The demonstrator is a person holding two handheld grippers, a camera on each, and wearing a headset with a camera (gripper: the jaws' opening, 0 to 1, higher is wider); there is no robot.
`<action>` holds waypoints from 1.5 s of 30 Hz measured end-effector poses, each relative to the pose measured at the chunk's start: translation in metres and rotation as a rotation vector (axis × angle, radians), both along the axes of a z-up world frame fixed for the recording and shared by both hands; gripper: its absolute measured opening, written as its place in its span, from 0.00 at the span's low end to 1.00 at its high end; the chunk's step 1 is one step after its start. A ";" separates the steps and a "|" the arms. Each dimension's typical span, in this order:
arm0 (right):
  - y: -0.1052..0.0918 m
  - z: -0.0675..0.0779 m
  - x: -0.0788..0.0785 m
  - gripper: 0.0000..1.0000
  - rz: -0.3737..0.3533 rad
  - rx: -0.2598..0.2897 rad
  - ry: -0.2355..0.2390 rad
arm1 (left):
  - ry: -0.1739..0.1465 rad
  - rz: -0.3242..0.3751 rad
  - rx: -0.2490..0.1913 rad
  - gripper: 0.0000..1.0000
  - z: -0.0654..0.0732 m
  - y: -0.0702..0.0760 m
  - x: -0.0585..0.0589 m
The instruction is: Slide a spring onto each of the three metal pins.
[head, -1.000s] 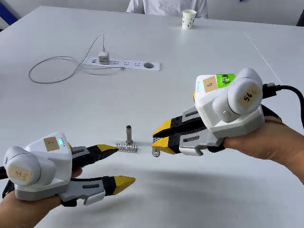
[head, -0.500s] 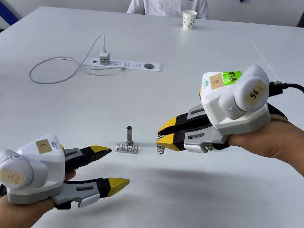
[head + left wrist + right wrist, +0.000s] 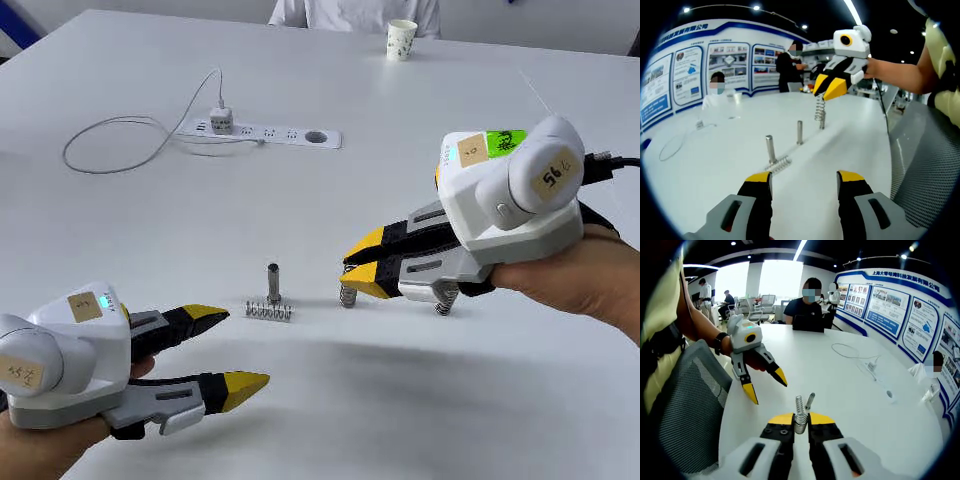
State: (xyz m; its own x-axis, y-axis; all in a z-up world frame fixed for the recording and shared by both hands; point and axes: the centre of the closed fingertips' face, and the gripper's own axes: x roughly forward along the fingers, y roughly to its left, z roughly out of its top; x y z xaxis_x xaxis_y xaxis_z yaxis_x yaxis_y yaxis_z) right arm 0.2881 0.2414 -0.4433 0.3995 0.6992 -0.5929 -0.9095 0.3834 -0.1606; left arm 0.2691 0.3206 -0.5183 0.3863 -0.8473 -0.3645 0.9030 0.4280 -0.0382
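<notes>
I'm drawing the right tongs (image 3: 348, 276), clamped on a spring (image 3: 799, 421), rightward from the bare pin (image 3: 272, 283), so it's not threading yet. My left tongs (image 3: 245, 347) are hanging wide near the loose spring (image 3: 269, 312) lying on the table (image 3: 450, 120).

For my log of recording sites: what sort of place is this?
Probably an office meeting or showroom area: a large white table with a power strip, blue-framed display boards on the wall, a mesh office chair.
</notes>
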 end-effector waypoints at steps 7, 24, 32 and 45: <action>-0.005 0.003 0.008 0.11 -0.016 0.003 -0.009 | 0.002 0.005 0.001 0.53 -0.001 0.002 0.001; -0.015 0.003 0.029 0.11 -0.063 0.014 -0.010 | 0.005 0.011 0.000 0.53 -0.002 0.003 0.003; -0.017 0.000 0.037 0.11 -0.087 0.025 -0.005 | 0.005 0.013 -0.001 0.53 -0.002 0.003 0.004; -0.019 -0.012 0.044 0.11 -0.102 0.018 0.011 | 0.009 0.019 0.000 0.53 -0.002 0.005 0.005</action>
